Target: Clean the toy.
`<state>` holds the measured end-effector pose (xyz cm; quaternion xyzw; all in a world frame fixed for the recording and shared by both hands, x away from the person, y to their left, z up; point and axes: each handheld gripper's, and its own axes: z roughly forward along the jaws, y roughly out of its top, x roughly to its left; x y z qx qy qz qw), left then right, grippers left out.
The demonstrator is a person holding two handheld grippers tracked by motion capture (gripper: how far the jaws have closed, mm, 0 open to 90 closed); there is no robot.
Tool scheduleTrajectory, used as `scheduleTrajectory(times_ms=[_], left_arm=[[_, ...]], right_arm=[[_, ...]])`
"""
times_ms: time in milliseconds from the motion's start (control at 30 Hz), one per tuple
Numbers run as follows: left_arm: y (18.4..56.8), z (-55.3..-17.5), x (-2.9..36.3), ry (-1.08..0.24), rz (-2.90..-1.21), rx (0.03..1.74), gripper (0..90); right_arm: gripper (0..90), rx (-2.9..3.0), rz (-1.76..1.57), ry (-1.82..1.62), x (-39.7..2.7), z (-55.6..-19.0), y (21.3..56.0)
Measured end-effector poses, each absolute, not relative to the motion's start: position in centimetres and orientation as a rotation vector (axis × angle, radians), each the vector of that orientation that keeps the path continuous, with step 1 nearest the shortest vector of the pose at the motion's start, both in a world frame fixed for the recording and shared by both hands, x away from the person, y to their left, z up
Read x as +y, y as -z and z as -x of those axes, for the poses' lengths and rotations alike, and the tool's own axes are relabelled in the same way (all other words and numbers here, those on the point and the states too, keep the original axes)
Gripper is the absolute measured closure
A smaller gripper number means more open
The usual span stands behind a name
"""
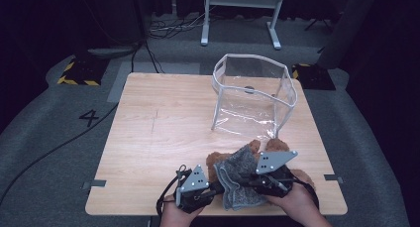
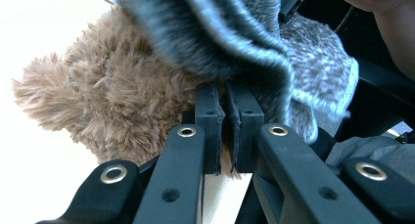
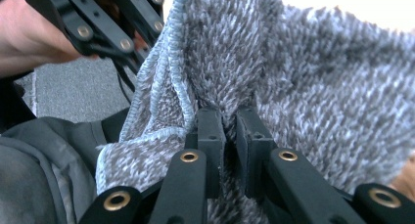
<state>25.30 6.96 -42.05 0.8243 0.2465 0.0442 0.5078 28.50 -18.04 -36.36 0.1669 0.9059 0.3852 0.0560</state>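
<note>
One wooden table (image 1: 148,138), grey carpet (image 1: 44,138)

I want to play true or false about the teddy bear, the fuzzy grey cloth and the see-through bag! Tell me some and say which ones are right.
1. The grey cloth lies draped over the brown teddy bear. True.
2. The teddy bear is inside the clear plastic bag. False: the bear lies on the wooden table in front of the bag.
3. The right gripper is shut on the grey cloth. True.
4. The clear plastic bag is lying flat. False: it stands upright with its top open.
5. The left gripper has its jaws wide open. False: they are nearly together, pinching at the edge of the cloth next to the bear.
</note>
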Motion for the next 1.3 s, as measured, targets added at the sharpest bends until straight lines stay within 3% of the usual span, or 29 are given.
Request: scheduleTrajectory(times_ms=[367, 600, 833, 1067, 1300], left_arm=[[42.4, -25.7, 7.7, -0.094, -1.96, 0.623, 84.7], [42.6, -25.8, 7.7, -0.075, -1.955, 0.631, 84.6], [42.7, -25.6, 6.8, -0.098, -2.005, 0.589, 84.6], [42.8, -25.4, 6.7, -0.108, -2.026, 0.58, 84.6], [43.1, -25.5, 6.9, -0.11, -2.038, 0.597, 84.5]], right_arm=[[82.6, 2.706, -0.646, -1.04, -21.9, -29.0, 37.5], [82.6, 2.576, -0.714, -1.146, -24.8, -29.1, 33.9], [82.5, 2.645, -0.536, -1.223, -20.1, -29.5, 32.6], [82.4, 2.764, -0.407, -1.094, -13.6, -30.6, 34.4], [82.4, 2.744, -0.588, -1.098, -15.6, -33.7, 35.7]])
